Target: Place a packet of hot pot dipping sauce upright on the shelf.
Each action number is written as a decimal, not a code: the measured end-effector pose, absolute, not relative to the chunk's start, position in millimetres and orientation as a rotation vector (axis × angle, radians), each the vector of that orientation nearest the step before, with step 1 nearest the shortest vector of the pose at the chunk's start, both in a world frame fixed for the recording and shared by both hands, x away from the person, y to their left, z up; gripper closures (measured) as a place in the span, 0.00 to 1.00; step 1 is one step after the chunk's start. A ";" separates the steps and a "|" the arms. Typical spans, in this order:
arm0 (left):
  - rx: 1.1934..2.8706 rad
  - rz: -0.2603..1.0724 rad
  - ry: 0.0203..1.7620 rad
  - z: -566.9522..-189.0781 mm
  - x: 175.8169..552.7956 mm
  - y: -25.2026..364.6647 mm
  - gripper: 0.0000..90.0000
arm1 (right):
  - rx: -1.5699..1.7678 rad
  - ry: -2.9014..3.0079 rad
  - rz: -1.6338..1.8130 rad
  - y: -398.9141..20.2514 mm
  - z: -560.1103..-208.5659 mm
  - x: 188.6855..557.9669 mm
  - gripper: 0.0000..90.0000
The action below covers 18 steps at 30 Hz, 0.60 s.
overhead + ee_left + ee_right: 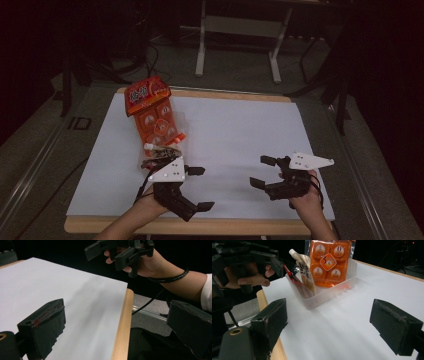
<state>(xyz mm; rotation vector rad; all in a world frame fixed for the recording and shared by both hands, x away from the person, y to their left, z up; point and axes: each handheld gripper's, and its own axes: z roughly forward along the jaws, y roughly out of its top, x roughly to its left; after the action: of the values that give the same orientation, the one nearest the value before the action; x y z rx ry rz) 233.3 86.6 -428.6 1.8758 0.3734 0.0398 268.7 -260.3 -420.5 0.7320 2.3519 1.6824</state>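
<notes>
A clear plastic container (pixel 329 293) stands on the white sheet (pixel 240 130) at the table's far left. In it leans an orange multi-cup snack pack (pixel 155 115) (pixel 328 261), with a white-spouted pouch (pixel 160 150) (pixel 304 267) beside it. My left gripper (pixel 200 188) (pixel 117 330) is open and empty just in front of the container, jaws pointing right. My right gripper (pixel 263 171) (pixel 332 323) is open and empty at the front right, its jaws pointing left toward the container.
The wooden table edge (pixel 122 325) runs along the front. Bare white sheet lies between the two grippers and across the right half. Behind the table stand a white frame (pixel 237 30) and dark stands on the floor.
</notes>
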 end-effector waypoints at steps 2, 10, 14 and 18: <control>1.875 0.044 0.380 -433.4 232.4 87.7 0.04 | 0.733 2.351 1.684 -260.4 -421.3 269.0 0.16; 1.900 0.035 0.410 -456.6 230.7 92.8 0.04 | 0.738 2.355 1.666 -261.0 -425.7 270.2 0.16; 1.907 0.032 0.423 -467.1 230.5 96.5 0.04 | 0.739 2.358 1.659 -260.7 -428.5 270.9 0.16; 1.922 0.039 0.414 -476.4 228.8 98.0 0.04 | 0.733 2.365 1.644 -259.9 -431.2 271.7 0.16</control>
<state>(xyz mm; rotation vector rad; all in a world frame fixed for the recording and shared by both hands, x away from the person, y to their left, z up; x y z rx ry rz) 228.8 98.0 -476.4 1.9223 0.4145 0.0386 271.7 -259.9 -431.2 0.7328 2.3647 1.6438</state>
